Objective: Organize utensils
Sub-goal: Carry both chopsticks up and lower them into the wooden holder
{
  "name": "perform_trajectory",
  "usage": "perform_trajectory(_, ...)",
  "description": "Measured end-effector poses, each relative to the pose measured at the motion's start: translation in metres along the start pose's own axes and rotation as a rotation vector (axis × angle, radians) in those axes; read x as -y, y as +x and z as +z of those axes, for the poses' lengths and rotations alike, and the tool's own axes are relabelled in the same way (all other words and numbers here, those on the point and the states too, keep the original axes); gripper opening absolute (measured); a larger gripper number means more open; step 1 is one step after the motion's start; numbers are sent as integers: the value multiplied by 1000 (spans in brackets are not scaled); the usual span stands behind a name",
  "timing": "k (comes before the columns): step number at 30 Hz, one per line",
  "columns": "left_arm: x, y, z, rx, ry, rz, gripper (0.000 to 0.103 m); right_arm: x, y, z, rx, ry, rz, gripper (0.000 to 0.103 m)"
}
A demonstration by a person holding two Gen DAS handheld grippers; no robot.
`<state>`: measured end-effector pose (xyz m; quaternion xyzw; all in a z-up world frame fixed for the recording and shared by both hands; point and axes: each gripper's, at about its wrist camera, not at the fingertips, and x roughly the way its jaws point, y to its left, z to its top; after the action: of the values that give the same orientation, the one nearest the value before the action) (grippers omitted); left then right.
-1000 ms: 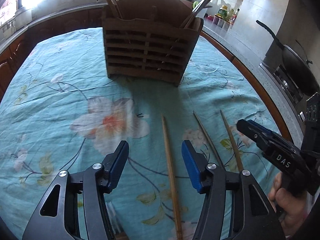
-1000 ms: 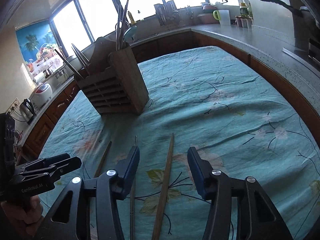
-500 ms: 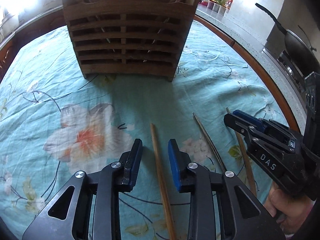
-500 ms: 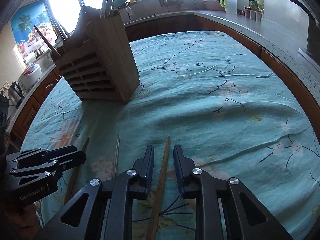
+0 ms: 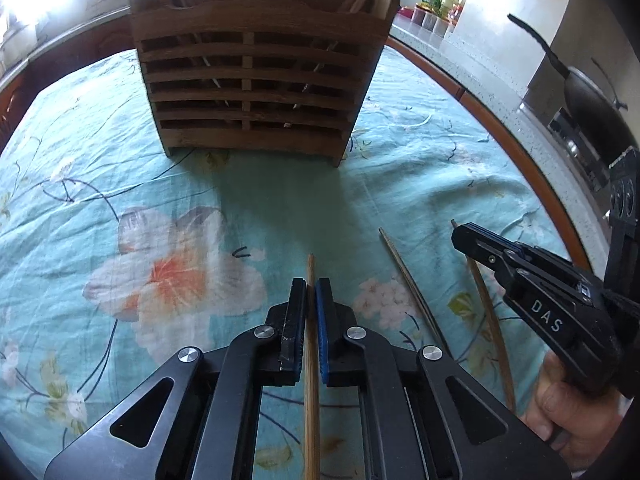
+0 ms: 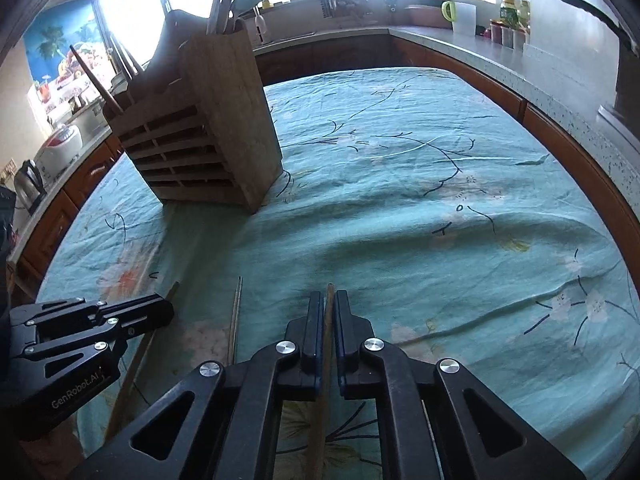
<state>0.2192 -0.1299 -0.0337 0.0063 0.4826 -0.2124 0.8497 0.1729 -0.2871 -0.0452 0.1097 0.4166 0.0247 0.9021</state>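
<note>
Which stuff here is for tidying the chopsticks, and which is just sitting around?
For the job:
left gripper, shut on the left chopstick
right gripper, shut on the right chopstick
middle chopstick, loose on the cloth
wooden utensil holder

Just sitting around:
flowered tablecloth
black pan
kettle
rice cooker
spice jars

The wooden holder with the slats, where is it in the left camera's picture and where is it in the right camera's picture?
Left wrist view: the wooden holder stands top centre, slatted front facing the camera.
Right wrist view: the wooden holder stands upper left, turned so its plain side wall shows too.
Shared landmark: the blue flowered tablecloth it stands on.
</note>
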Motion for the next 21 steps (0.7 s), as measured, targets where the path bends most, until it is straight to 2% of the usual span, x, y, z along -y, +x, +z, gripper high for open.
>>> perform_trajectory(4, -6, -26, -2, 36, -37, -58, 4, -4, -29, 3, 59, 21, 38, 5)
perform_trajectory(9, -12, -74, -3, 119, -53, -106, 4, -12, -74, 12, 146, 14, 77, 4)
perform_trajectory(21, -30, -179, 12, 342, -65, -128, 4, -35, -172, 42, 380, -15, 149, 4)
